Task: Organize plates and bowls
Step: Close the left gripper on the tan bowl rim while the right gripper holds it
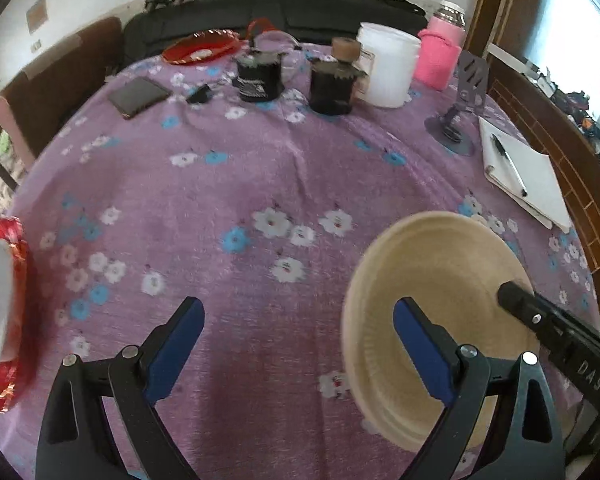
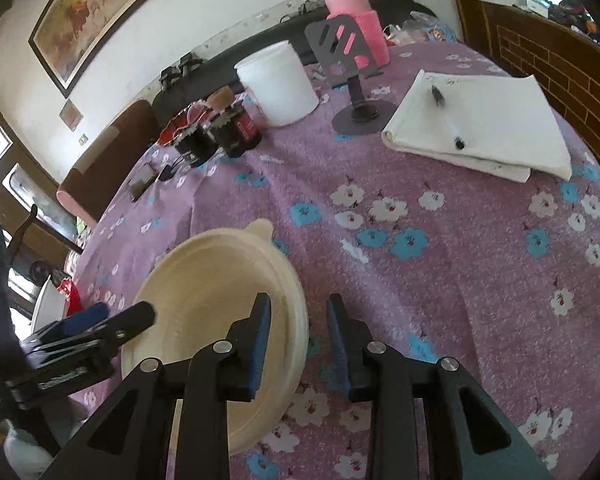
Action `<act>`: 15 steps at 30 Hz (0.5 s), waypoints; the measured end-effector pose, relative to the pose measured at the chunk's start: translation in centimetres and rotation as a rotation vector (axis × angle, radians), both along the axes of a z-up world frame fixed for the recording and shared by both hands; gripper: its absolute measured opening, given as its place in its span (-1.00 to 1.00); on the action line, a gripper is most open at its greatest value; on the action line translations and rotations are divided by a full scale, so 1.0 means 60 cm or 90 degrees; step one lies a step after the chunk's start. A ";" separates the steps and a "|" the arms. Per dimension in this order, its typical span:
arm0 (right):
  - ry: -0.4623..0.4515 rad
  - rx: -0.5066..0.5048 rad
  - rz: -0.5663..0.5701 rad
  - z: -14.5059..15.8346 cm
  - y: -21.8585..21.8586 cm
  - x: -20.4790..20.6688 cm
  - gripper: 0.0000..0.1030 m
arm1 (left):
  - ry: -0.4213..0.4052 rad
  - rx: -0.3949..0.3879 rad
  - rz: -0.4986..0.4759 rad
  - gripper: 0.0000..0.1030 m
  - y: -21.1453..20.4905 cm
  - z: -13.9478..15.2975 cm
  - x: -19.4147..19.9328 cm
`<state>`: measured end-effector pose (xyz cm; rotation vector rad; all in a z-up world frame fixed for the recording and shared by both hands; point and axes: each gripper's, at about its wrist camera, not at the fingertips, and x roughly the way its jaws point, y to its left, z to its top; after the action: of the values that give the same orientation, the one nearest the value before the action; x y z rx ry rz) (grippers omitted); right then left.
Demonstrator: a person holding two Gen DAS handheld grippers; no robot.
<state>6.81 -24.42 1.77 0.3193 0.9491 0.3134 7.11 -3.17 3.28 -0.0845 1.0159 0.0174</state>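
Right wrist view showed the cream plate [image 2: 216, 304] lying flat on the purple flowered tablecloth [image 2: 440, 280], well in front of the white tub [image 2: 278, 84]. The right gripper [image 2: 298, 344] straddled the plate's near right rim with its jaws a little apart; neither pad looked pressed on the rim, so it held nothing. The left gripper [image 1: 300, 354] stood wide open and empty, one finger over the plate's left part, the other over bare cloth.

By my reading, the plate had just been set down or let go, and the step in hand was placing it. The next move likely calls for the left gripper to go for the red-rimmed dish [image 1: 4, 312] far left of the plate.

That dish was cut off by the frame edge and blurred, so plate or bowl could not be told. Whether a second plate lay under the cream one was also unclear.
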 end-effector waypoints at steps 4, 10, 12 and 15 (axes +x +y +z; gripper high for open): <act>0.017 -0.023 0.009 -0.008 0.014 -0.001 -0.41 | 0.008 -0.006 -0.025 0.54 -0.020 -0.014 0.006; 0.024 -0.035 0.009 -0.016 0.018 0.000 -0.44 | 0.024 0.000 -0.063 -0.39 -0.044 -0.037 0.018; 0.022 -0.033 0.009 -0.014 0.018 0.000 -0.58 | 0.016 -0.001 -0.080 -0.63 -0.050 -0.035 0.017; 0.013 -0.029 0.004 -0.012 0.015 -0.002 -0.69 | 0.004 0.007 -0.084 -0.67 -0.052 -0.026 0.012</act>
<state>6.68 -23.52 1.04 0.2782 0.9767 0.2932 7.82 -6.29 1.72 -0.0073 1.0259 -0.0971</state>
